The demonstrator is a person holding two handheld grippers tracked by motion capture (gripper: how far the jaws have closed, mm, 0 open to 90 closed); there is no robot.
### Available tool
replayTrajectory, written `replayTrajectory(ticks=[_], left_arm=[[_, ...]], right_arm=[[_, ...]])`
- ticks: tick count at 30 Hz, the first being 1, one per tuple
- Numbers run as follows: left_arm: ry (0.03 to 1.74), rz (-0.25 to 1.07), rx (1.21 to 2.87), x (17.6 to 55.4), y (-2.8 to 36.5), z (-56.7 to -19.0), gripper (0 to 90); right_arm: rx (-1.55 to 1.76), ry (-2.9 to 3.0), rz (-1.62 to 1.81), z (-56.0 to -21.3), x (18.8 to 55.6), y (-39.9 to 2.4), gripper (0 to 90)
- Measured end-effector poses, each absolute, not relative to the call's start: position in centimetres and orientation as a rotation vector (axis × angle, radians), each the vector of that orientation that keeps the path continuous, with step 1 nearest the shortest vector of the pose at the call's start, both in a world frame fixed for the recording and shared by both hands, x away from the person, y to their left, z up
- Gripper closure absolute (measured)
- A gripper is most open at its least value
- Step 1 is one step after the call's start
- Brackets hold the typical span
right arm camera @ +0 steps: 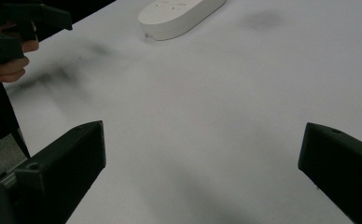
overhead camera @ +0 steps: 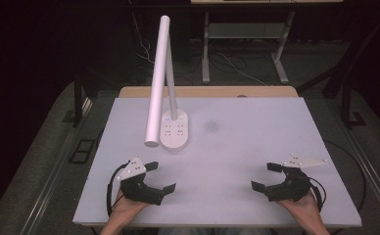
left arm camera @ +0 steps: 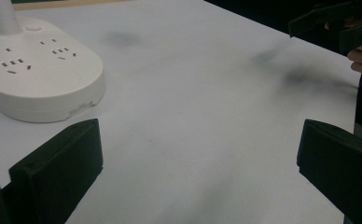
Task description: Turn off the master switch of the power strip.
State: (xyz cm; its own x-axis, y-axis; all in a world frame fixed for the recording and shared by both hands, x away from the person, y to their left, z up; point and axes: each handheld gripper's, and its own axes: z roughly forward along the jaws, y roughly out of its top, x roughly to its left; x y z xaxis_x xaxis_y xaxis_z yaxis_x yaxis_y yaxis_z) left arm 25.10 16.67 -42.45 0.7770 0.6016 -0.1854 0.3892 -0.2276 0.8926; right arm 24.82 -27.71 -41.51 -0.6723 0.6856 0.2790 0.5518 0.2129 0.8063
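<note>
Desk lamp point(overhead camera: 164, 78) with a socket base point(overhead camera: 175, 130) stands on the white counter point(overhead camera: 237, 147), toward the far left part of its top; the oval white base carries several rows of plug sockets, a slim stem rises from its far end, and the long white tube of the lamp head slants down so that its lower tip hangs just left of the base. In the left gripper view the base point(left arm camera: 39, 79) lies ahead and to the left of the black fingers point(left arm camera: 58, 168), well apart from them. Nearest to the lamp is the left gripper point(overhead camera: 161, 177), held in the person's left hand point(overhead camera: 124, 208) near the front edge of the counter, below and slightly left of the base; its fingers stand wide apart with nothing but bare counter between them. Farther from the lamp, at the front right, the right gripper point(overhead camera: 266, 176) rests in the right hand point(overhead camera: 303, 208), its fingers likewise spread wide and empty, pointing toward the left gripper
</note>
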Motion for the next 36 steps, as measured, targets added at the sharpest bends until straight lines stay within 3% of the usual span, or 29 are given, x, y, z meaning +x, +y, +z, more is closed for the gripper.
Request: replayTrajectory(ticks=[36], left_arm=[[0.759, 0.19, 1.925, 26.1, 16.8, -39.8, 0.0]], right_arm=[[1.235, 2.346, 1.441, -41.4, 24.7, -28.3, 0.0]])
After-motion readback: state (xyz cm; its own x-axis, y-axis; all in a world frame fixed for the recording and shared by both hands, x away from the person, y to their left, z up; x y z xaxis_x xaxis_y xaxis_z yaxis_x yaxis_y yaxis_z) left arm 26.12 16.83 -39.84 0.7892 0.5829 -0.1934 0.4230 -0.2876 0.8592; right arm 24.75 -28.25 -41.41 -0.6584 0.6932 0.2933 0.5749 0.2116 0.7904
